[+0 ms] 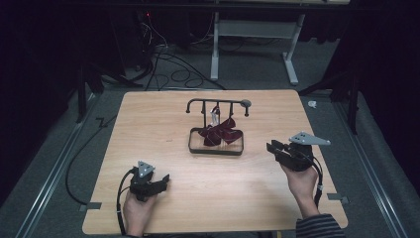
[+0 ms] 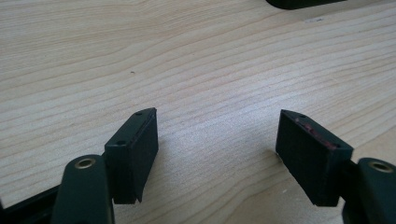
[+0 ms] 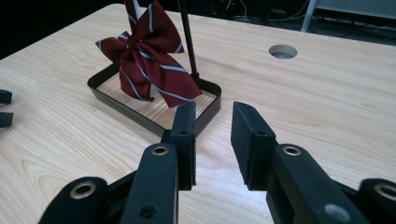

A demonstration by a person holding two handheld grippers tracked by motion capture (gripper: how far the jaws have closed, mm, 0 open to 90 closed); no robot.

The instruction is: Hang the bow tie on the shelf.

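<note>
Right gripper (image 1: 275,147) nearer the bow tie (image 1: 221,133), jaws parted, empty
Tie hangs frame centre; left gripper (image 1: 163,179) lower left, wide open

Looks like a lab or recording studio setup, not anyone's home.

Standing here, it's a plain wooden table (image 1: 148,114) parked on grey carpet, with black curtains (image 1: 381,74) hung around the sides so everything past it goes dark. Loose cables (image 1: 173,69) snake all over the floor behind it, something with a little red light (image 1: 147,15) sits back in the shadows, and there's the white metal frame of another desk (image 1: 255,29) at the rear. Metal rails (image 1: 49,173) run along the floor on both sides, and tape marks (image 1: 93,205) sit at the table's near corners.
</note>
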